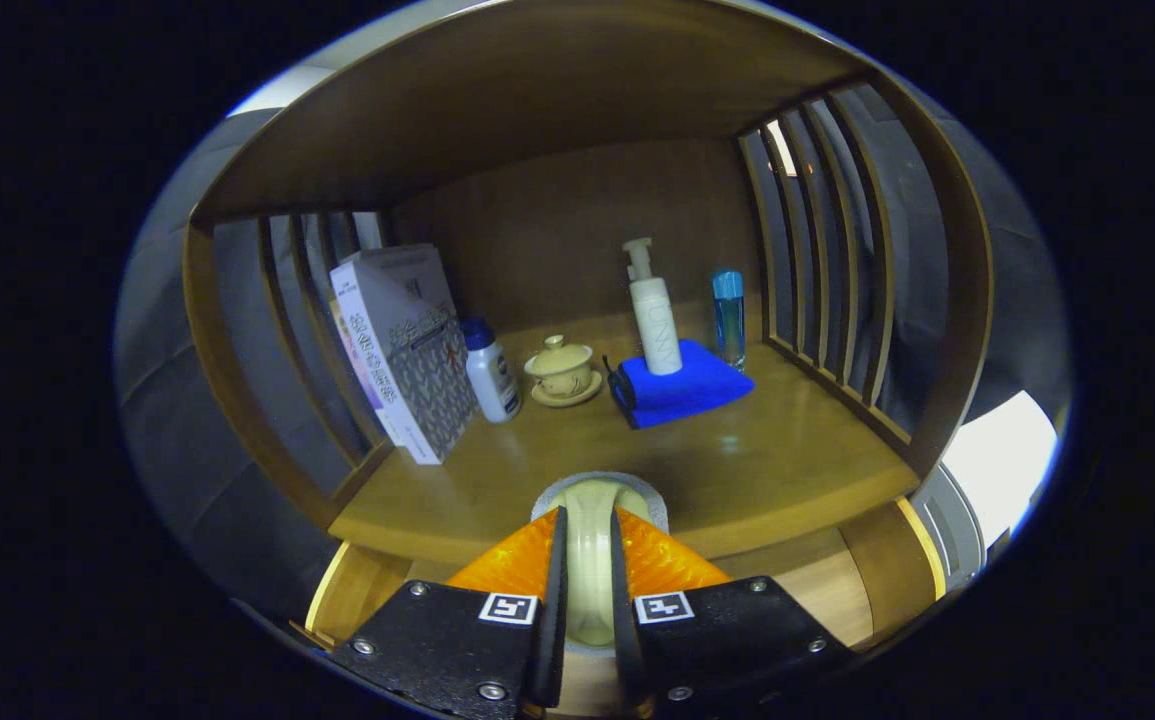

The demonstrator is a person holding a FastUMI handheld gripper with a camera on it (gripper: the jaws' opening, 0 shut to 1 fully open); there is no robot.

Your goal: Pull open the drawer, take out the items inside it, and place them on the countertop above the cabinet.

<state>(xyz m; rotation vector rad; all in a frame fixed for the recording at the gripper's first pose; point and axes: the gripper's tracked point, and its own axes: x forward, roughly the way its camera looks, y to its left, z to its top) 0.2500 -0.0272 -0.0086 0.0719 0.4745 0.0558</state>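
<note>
Gripper: fingers clamped on cream tape roll, held upright for setting on wooden countertop; folded blue cloth at one o'clock.

The gripper fingers close on a pale roll whose sides they hide, the open drawer beneath at 6 o'clock is largely covered, and the box at 10 o'clock conceals the slats behind it.

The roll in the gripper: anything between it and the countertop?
Nothing visible. The gripper is shut on the roll, and bare countertop lies just ahead; the book, bottles, cup and blue cloth stand farther back.
</note>
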